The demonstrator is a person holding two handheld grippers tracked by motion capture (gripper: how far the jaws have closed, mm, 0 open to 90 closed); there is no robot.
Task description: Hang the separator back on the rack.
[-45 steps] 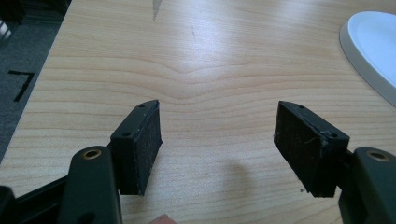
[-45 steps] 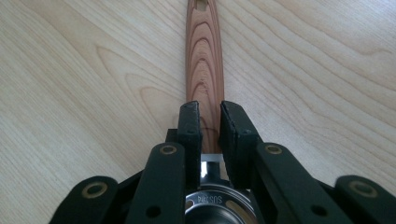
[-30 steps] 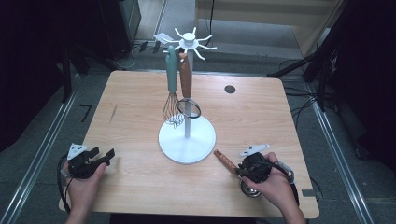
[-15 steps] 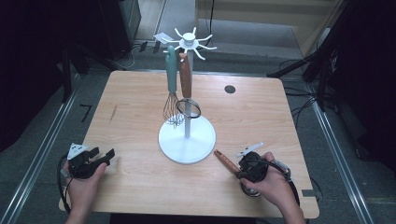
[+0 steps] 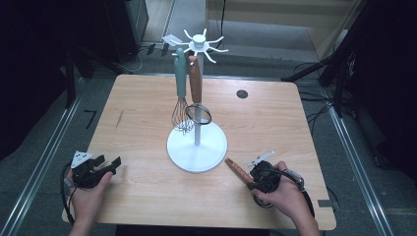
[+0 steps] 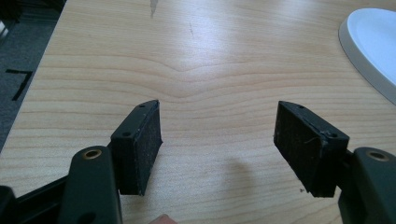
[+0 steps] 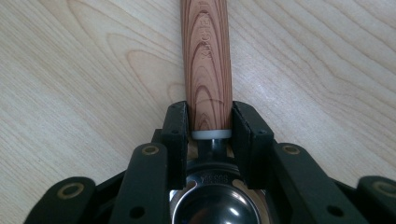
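While my right gripper (image 5: 252, 181) sits at the near right of the table (image 5: 137, 103), its jaws are clamped on the scoop (image 7: 208, 65), pinching the wooden handle just above its white collar. The handle runs straight out ahead of the jaws and lies low along the wood; whether it touches the table I cannot quite tell. Beneath my jaws shines the scoop's steel bowl (image 7: 217, 207). From the high view the handle (image 5: 237, 170) points up and left toward the white base of the stand (image 5: 196, 146), its tip near the rim but apart from it.

On the stand hang a whisk (image 5: 181, 93) with a teal handle and, just beside it, a wooden-handled tool (image 5: 195, 83) whose ring-shaped head looks like a strainer, though that is hard to make out.

My left gripper (image 6: 219, 140) rests at the near left corner, jaws wide apart over bare wood, well away from the stand.
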